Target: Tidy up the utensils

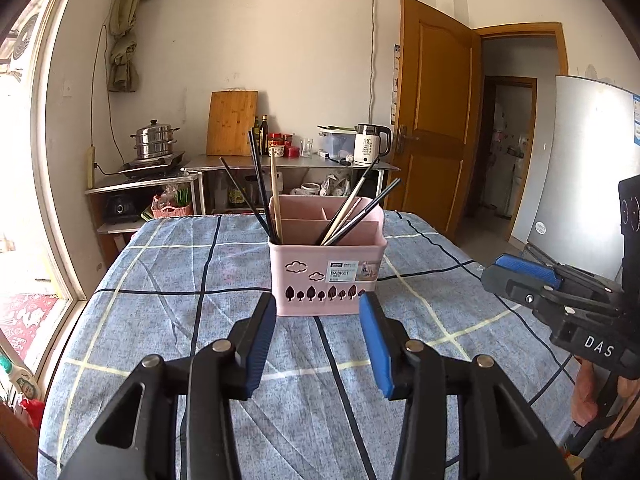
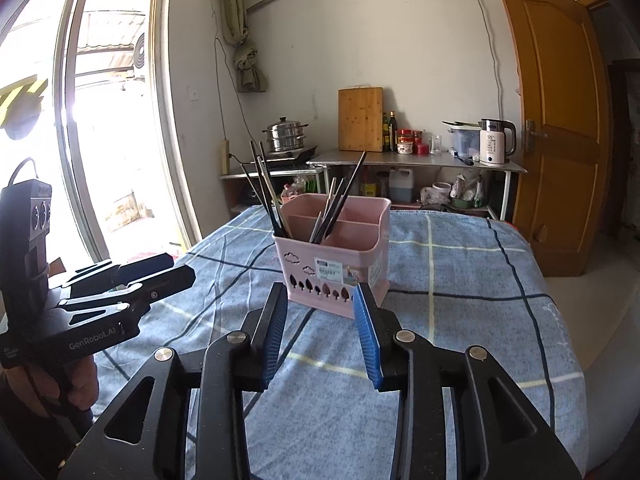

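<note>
Tablecloth (image 1: 160,320), blue plaid, in kitchen

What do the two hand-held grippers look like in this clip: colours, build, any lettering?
Both are black scissor-like linkages with silver pivot pins and ribbed blue pads on the fingers. The left hand-held gripper carries white lettering "GenRobot.AI" on its side, seen in the right wrist view. The right hand-held gripper shows white letters "DAS" on its side in the left wrist view. Each has a boxy black housing above its handle.
</note>
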{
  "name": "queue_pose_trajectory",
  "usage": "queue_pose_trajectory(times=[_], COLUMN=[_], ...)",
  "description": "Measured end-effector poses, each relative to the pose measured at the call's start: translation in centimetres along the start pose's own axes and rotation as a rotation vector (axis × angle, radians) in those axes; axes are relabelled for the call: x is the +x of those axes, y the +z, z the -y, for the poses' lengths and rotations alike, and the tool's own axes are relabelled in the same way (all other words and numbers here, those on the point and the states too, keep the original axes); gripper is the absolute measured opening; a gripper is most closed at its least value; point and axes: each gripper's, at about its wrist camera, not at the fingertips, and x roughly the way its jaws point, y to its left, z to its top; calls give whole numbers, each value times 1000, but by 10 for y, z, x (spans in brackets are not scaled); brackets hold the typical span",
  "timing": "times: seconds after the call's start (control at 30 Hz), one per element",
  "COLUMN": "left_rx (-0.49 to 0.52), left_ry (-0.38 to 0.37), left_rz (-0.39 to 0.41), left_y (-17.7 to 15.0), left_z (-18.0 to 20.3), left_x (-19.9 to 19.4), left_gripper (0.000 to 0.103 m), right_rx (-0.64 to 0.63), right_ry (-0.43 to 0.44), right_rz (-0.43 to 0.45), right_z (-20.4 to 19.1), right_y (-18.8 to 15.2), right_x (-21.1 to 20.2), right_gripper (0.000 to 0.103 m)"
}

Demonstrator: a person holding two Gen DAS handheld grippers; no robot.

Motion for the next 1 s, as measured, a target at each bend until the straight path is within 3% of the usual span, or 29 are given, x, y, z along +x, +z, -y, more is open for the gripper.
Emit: queue_pose_trajectory(times=[0.4,1.0], left_rx=[5,4], left_ry=[6,9], left_rz=[12,-8], left_y=[-37,-46], left_z=[11,13], left_x=[-16,-10], left_gripper=[48,48], right_rx=[11,-13], right_ry=[-40,-59], right_rz=[-30,-51], right_z=[-12,-16], right_y=[-37,-46], right_x=[-7,0], right_gripper=[35,35])
